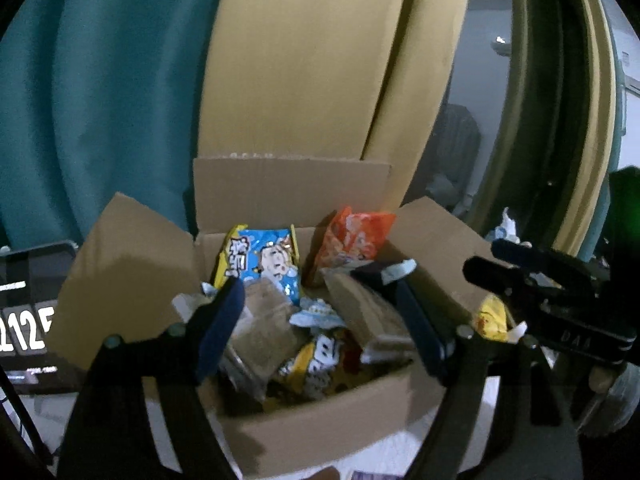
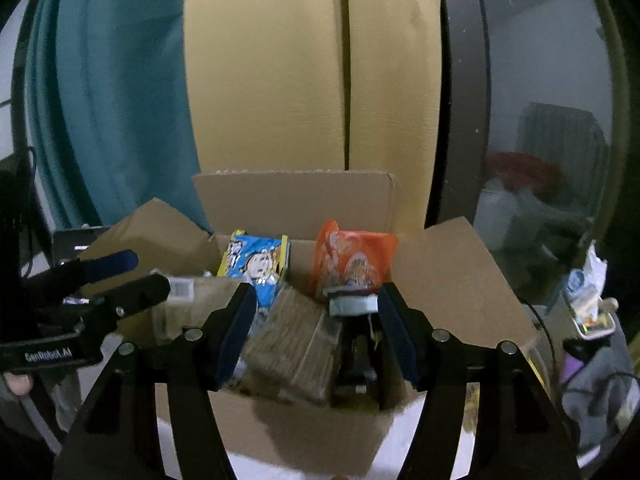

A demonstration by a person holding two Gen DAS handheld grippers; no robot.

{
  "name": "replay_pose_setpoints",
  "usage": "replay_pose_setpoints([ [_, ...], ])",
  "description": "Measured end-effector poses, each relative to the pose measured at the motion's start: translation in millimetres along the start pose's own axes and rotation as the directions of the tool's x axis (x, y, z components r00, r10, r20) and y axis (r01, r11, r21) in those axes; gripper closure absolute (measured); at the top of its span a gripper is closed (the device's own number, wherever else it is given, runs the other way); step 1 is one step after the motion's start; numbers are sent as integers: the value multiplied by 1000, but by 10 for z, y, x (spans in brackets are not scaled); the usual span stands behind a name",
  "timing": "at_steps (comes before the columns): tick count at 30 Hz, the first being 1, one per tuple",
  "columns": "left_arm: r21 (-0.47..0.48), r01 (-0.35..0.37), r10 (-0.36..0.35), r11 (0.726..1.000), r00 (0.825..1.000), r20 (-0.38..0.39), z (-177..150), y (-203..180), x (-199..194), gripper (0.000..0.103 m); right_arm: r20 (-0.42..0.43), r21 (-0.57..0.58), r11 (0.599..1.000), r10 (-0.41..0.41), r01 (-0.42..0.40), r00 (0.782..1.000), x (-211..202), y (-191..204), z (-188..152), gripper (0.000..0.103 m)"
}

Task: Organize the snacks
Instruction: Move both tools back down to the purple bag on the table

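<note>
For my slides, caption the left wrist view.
Open left gripper over a cardboard box of snack packets, right gripper alongside.

Both views dim, with a cool blue-green cast and visible grain. Strong fisheye distortion: black corners, and the tan panel [image 1: 304, 60] behind the cardboard box [image 1: 320, 432] bows outward. Light is soft and diffuse; source cannot be determined. A soft shadow lies across the left flap of the box and darkens its near inner wall. Contents inside the box are smeared by blur, most in the brown packets [image 2: 292, 344] at its centre; print on the blue packet [image 1: 268, 260] at the back is unreadable. One small bright glare spot above and right of the box in the left view. Near tool arms render almost black, no detail.
</note>
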State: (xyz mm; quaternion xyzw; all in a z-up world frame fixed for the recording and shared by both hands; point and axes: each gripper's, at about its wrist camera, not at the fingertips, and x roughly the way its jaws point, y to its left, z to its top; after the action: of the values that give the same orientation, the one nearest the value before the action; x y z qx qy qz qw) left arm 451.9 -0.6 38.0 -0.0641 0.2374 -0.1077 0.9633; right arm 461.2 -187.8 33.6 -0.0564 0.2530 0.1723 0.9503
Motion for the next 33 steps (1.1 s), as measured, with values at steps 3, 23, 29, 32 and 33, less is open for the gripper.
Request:
replay_pose_setpoints([
  [3, 7, 0, 0, 1000, 1000, 11, -55, -57, -200, 23, -4, -3, 1000, -2, 2, 1000, -213, 34, -103, 36],
  [23, -15, -10, 7, 1000, 982, -189, -1376, -269, -581, 23, -162, 148, 989, 10, 15, 987, -903, -34, -1361, 36],
  [29, 25, -47, 52, 999, 961, -272, -1721, -278, -378, 23, -245, 240, 970, 22, 39, 969, -984, -111, -1885, 36],
  [32, 38, -58, 68, 998, 942, -328, -1850, -245, -232, 23, -294, 270, 962, 33, 50, 955, -971, -113, -2086, 36],
  [33, 45, -60, 72, 997, 935, -347, -1880, -237, -197, 23, -308, 291, 955, 46, 48, 950, -971, -119, -2158, 36],
])
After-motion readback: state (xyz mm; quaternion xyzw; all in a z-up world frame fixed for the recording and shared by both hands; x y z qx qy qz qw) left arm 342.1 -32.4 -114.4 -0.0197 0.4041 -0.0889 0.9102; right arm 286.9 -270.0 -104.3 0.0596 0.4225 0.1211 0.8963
